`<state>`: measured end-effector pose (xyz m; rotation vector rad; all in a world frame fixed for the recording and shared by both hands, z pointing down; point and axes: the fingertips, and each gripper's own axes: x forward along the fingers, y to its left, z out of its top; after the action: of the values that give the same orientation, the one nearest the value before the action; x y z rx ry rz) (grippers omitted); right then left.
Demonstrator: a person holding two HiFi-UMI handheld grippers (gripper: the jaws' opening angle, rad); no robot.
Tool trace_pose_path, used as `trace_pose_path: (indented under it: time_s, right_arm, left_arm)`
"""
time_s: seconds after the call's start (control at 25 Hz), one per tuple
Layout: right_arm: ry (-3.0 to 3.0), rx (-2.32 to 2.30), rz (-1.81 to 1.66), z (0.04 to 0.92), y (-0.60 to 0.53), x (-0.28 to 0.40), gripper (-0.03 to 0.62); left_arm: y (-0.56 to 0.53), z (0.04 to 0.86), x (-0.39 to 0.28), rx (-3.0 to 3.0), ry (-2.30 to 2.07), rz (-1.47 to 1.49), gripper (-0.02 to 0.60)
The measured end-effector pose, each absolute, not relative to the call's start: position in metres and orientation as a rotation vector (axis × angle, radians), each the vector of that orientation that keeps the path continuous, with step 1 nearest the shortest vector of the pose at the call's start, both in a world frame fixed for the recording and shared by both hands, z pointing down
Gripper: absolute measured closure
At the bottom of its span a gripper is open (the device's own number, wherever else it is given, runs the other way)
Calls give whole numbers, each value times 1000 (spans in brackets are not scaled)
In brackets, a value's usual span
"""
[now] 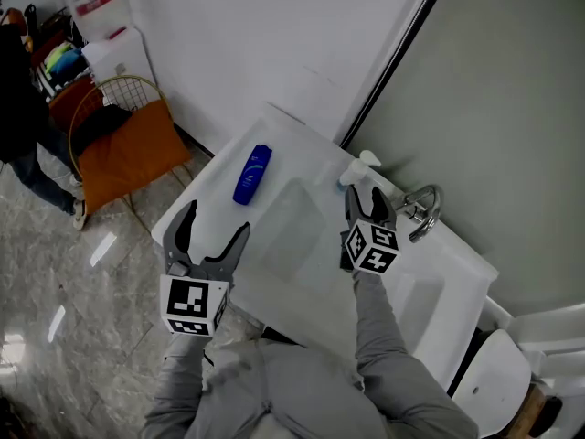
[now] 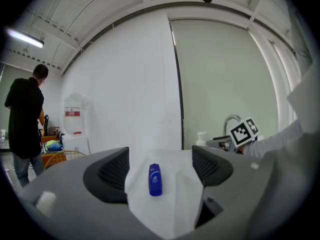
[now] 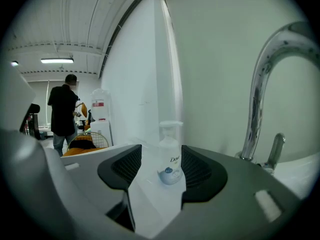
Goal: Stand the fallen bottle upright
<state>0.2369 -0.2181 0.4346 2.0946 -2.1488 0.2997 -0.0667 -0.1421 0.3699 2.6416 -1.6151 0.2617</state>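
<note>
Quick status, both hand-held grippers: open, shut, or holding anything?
Left hand-held gripper: open, empty; the blue bottle lies ahead, untouched.
Right hand-held gripper: open, empty; the pump bottle stands ahead between its jaws, not gripped.

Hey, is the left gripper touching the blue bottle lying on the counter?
Apart. The head view shows a strip of bare white counter between the open left gripper and the blue bottle lying farther back.

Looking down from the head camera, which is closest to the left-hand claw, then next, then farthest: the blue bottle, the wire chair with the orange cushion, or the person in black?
From the left gripper:
1. blue bottle, lying on the white counter just ahead of it.
2. wire chair, on the floor off the counter's left end.
3. person, farther left at the picture's edge.
</note>
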Motion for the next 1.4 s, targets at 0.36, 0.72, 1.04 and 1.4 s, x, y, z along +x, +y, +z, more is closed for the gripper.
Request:
trace_pose_path:
  time_s: [0.36, 0.72, 1.04, 1.4]
  right_arm:
    - [-2387, 1876, 381, 441, -164, 169, 365]
    - [-2534, 1658, 498, 464, -149, 122, 365]
    - [-2521, 1643, 502, 470, -154, 101, 365]
    - [-2378, 1702, 515, 485, -221, 56, 365]
  left_arm:
    - [-147, 380, -48, 2630, -1584, 349, 160]
    - [-166, 397, -30, 2620, -1557, 511, 160]
    - [-195, 412, -27, 2663, -1457, 547, 160]
    - [-235, 418, -61, 2781, -1314, 525, 160]
